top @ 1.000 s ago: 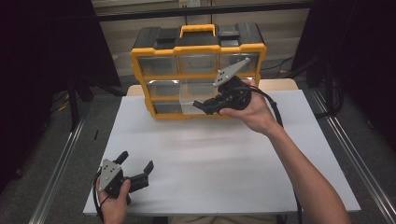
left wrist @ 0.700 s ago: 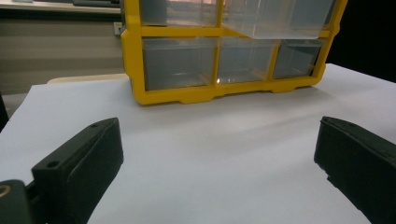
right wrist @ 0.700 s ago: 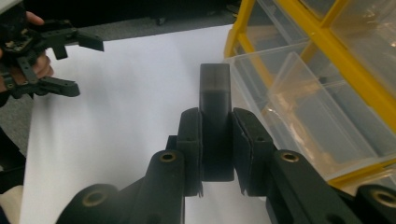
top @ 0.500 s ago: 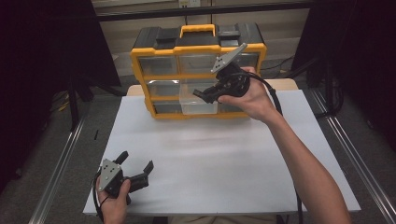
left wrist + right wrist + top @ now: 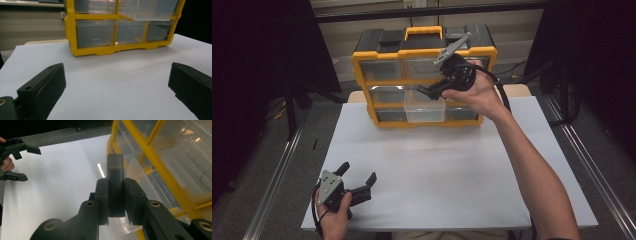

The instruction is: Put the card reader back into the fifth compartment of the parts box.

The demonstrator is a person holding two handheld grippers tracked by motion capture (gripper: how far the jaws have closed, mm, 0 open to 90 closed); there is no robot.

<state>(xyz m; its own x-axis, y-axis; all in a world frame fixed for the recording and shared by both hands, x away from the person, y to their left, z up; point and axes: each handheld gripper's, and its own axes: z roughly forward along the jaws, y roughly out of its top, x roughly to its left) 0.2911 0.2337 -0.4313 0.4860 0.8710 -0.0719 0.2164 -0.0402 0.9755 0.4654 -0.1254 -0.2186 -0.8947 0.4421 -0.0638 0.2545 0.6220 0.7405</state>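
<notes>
The right gripper [image 5: 428,91] has lifted higher by the yellow box [image 5: 424,75], squeezing a small black block [image 5: 115,185]. The left gripper [image 5: 358,181] rests wide apart on the counter [image 5: 452,170].

A flat white rectangular tabletop [image 5: 447,165] is seen at the centre of the high view, evenly lit from above. It is flanked by grey floor [image 5: 257,165] on both sides, where long silver metal rails [image 5: 277,172] are laid along the table's left and right. Dark black panels [image 5: 257,45] are set at the far left and far right. A beige wall [image 5: 512,30] is seen behind, crossed by a black horizontal bar [image 5: 492,9].
</notes>
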